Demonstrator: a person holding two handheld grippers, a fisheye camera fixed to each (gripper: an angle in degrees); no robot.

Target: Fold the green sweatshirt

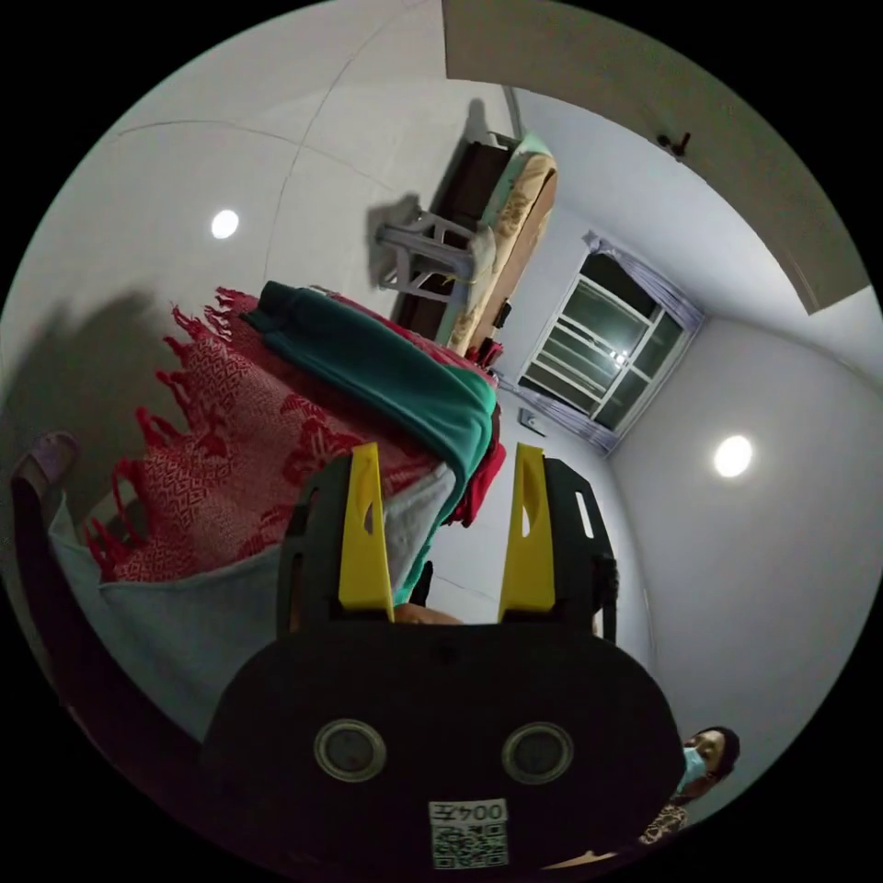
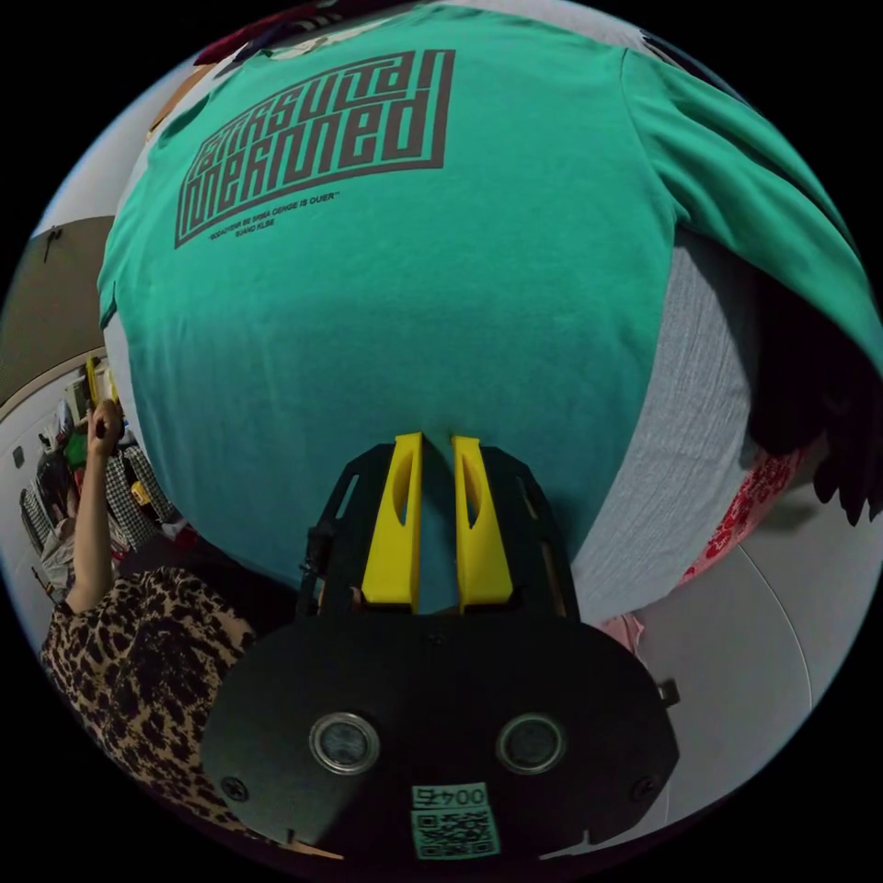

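**Green sweatshirt spread flat, hem pinched by the right gripper**

The green sweatshirt (image 2: 395, 303) lies front up on a grey cloth (image 2: 699, 414), its dark printed block of lettering at the far end and one sleeve (image 2: 763, 202) trailing off over the edge. The fabric looks smooth and thin, with little wrinkling across the body. The right gripper (image 2: 436, 460) sits at the near hem — its yellow jaws nearly closed, a narrow band of green fabric between them, so it appears to have the hem pinched.

In the left gripper view the same garment (image 1: 405, 386) shows edge-on, draped over a red fringed blanket (image 1: 248, 441) with the grey cloth beneath. The left gripper (image 1: 446, 487) has its jaws wide apart and holds nothing, just beside the garment's edge.

Risks from here, as a judgement: with only one point of the hem held, lifting could skew the body and produce a crooked fold; the pinch may also have caught the grey cloth, dragging it along. The hanging sleeve could pull the garment sideways off the pile.

A person in a patterned sleeve (image 2: 138, 635) stands near.
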